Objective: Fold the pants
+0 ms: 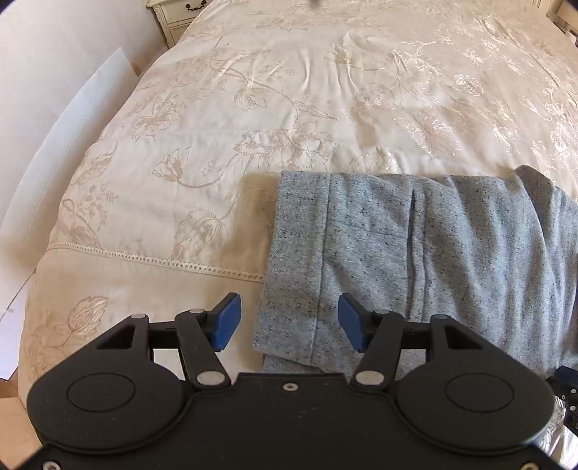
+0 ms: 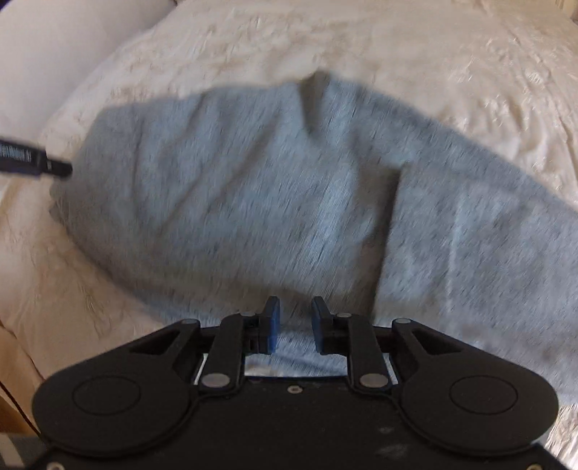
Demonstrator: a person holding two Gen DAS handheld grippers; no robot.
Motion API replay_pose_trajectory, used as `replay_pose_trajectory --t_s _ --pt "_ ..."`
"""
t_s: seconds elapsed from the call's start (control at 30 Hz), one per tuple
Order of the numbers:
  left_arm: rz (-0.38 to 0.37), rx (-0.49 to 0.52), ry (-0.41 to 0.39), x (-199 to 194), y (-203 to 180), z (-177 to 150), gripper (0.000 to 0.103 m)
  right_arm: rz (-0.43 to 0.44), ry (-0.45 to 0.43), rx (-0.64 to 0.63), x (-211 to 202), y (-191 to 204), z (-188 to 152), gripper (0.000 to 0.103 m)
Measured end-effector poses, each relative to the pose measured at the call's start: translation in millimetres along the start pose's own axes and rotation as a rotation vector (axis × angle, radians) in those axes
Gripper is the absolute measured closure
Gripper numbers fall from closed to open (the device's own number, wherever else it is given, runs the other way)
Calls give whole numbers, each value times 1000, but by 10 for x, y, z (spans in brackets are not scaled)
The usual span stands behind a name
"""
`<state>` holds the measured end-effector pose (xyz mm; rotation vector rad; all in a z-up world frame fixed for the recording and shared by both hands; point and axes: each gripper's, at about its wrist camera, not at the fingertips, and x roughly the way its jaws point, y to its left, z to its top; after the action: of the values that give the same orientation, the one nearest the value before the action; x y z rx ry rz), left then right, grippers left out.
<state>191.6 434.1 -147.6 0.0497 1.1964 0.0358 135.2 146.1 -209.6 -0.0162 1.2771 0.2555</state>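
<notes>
Grey speckled pants (image 1: 415,253) lie folded on a cream floral bedspread (image 1: 289,108). In the left wrist view their hemmed end is at the lower middle and the cloth runs off to the right. My left gripper (image 1: 289,323) is open, above the corner of that hem, with nothing between its blue pads (image 1: 225,321). In the right wrist view the pants (image 2: 271,199) fill the middle, blurred by motion. My right gripper (image 2: 295,325) is open with a narrower gap, over the near edge of the cloth. The other gripper's black tip (image 2: 32,161) shows at the left.
A white nightstand (image 1: 177,14) stands at the far left corner of the bed. A white panel (image 1: 72,137) leans beside the bed on the left. The bedspread's lace seam (image 1: 162,262) runs near the front edge.
</notes>
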Motion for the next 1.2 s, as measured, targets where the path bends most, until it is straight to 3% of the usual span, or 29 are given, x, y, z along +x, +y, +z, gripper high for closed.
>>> replay_pose_trajectory --t_s 0.13,0.23,0.43,0.47,0.5,0.57,0.63,0.7,0.8,0.9,1.03,1.2 --pt "-79 -15 34 188 148 61 40 -46 -39 34 -46 105 -211 82" --pt "-112 -29 101 423 186 97 36 -53 -21 82 -38 89 -179 82" --pt "-204 -118 130 626 278 88 28 -81 1 103 19 116 -58 81" --pt "-222 -132 138 665 284 74 23 -83 1 110 20 118 -59 80" --pt "-255 -135 152 704 273 71 10 -84 1 117 24 118 -59 80" --pt "-312 -123 204 793 199 69 1 -85 2 125 42 131 -28 79" --pt "-263 -74 185 771 56 59 5 -85 8 121 78 165 42 79" --pt "-259 -40 159 693 -37 62 30 -66 -1 113 -4 151 121 79" --pt "-273 -52 135 573 -31 94 54 -55 -86 105 -210 129 312 79" --pt "-285 -69 115 491 25 91 61 -74 -183 104 -329 29 702 79" --pt "-283 -60 94 388 58 68 64 -107 -217 114 -77 -177 1280 79" --pt "-265 -27 68 316 9 75 65 -148 -111 172 559 -475 1786 81"
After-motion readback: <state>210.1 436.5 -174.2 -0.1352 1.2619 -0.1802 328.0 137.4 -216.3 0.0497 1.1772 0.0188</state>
